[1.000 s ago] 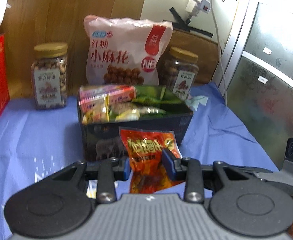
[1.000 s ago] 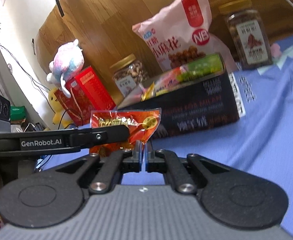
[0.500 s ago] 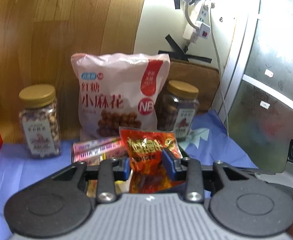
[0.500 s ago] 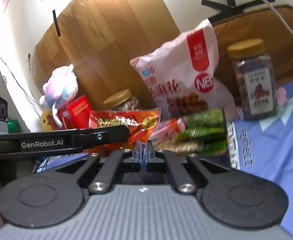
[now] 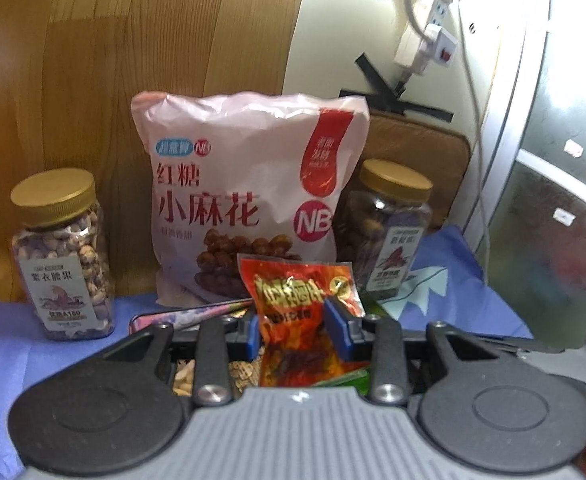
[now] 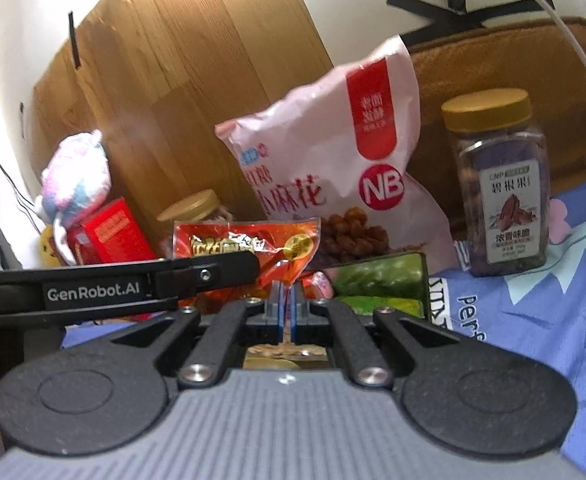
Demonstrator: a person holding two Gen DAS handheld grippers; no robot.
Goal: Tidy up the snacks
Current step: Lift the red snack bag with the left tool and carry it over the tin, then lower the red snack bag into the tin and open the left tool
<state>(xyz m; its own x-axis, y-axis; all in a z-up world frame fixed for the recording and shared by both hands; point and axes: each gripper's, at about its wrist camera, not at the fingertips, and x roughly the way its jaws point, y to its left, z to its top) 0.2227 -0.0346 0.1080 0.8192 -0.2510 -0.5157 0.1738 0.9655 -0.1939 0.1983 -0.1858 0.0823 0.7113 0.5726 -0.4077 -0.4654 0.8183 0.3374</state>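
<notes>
Over blue cloth (image 5: 453, 280), upright red snack packet (image 5: 293, 296)

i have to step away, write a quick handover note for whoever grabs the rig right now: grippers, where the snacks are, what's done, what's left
Left hand-held gripper: shut on the red snack packet, held upright above the dark box.
Right hand-held gripper: shut, holding nothing, beside the packet.
Snacks: the box already holds small green and pink packets. Behind it the big pink bag stands between two gold-lidded nut jars, left jar and right jar, on the blue cloth.
Done: red packet picked up.
Left: probably put it in the box; bag and jars untouched.
</notes>
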